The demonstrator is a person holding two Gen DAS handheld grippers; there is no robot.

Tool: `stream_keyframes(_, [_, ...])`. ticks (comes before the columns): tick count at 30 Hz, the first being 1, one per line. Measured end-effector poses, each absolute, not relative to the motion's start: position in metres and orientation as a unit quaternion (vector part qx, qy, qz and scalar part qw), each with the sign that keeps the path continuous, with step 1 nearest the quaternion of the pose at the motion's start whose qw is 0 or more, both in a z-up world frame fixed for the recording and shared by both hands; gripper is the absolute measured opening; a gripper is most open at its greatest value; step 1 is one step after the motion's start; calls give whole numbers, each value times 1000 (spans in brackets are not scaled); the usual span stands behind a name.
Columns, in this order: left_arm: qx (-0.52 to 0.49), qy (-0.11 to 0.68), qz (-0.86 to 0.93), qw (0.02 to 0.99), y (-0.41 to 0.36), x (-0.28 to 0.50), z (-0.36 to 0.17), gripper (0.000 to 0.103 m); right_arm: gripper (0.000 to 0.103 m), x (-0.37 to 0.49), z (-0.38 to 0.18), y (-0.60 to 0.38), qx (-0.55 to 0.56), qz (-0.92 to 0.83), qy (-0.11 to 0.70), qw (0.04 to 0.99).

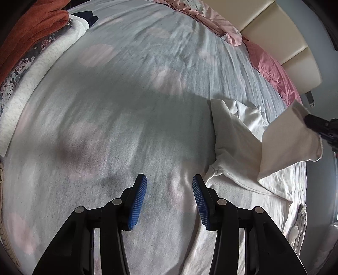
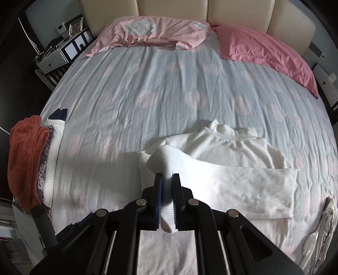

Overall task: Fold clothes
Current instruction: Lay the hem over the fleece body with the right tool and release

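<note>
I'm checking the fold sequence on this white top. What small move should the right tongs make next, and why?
Probably carry the pinched sleeve across and lay it flat on the white top's body. The right tongs are shut on the sleeve, lifted off the bed sheet, while the left tongs hover open and empty, so the fold looks half done.

My left wrist view looks steeply down, close over the bed (image 1: 126, 105). My right wrist view sits higher, facing the headboard (image 2: 232, 14). Both share the white garment (image 1: 236, 135) (image 2: 243, 173) and clothes stack (image 1: 31, 52) (image 2: 31, 158).
</note>
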State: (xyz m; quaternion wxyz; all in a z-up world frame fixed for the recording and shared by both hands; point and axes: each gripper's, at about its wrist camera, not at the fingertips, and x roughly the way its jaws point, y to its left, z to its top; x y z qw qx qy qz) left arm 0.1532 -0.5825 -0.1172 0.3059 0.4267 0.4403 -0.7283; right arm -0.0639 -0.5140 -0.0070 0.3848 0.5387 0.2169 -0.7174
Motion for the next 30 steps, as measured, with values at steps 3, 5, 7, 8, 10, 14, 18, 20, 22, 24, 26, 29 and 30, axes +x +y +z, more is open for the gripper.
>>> stream_keyframes(3, [432, 437, -728, 306, -583, 151, -120, 47, 8, -60, -40, -525, 558, -697, 208, 399])
stream_keyframes(5, [435, 433, -727, 307, -583, 149, -121, 47, 8, -60, -60, -531, 570, -685, 198, 407])
stream_keyframes(7, [439, 431, -726, 308, -584, 147, -124, 47, 8, -61, -78, -536, 583, -673, 185, 416])
stream_keyframes(8, [441, 429, -725, 309, -585, 146, -125, 47, 8, -63, -85, -536, 589, -668, 176, 420])
stream_keyframes(10, [446, 426, -723, 311, -585, 143, -128, 47, 8, -68, -98, -535, 598, -660, 158, 427])
stream_keyframes(14, [458, 421, -718, 313, -586, 138, -136, 47, 8, -87, -116, -519, 612, -656, 105, 430])
stream_keyframes(18, [467, 412, -717, 314, -585, 134, -139, 47, 12, -111, -131, -495, 616, -660, 61, 425])
stream_keyframes(20, [471, 405, -718, 314, -584, 131, -139, 47, 12, -123, -138, -482, 617, -662, 39, 423])
stream_keyframes(22, [474, 399, -720, 313, -582, 129, -139, 47, 18, -134, -140, -472, 616, -670, 34, 413])
stream_keyframes(24, [473, 396, -723, 310, -580, 128, -137, 47, 24, -144, -140, -463, 611, -680, 34, 403])
stream_keyframes(26, [470, 394, -729, 304, -578, 127, -134, 47, 25, -149, -135, -457, 600, -691, 48, 401])
stream_keyframes(29, [467, 381, -741, 295, -572, 123, -129, 47, 28, -149, -122, -453, 572, -708, 75, 407])
stream_keyframes(30, [467, 375, -745, 293, -571, 122, -127, 47, 28, -147, -118, -452, 561, -712, 82, 414])
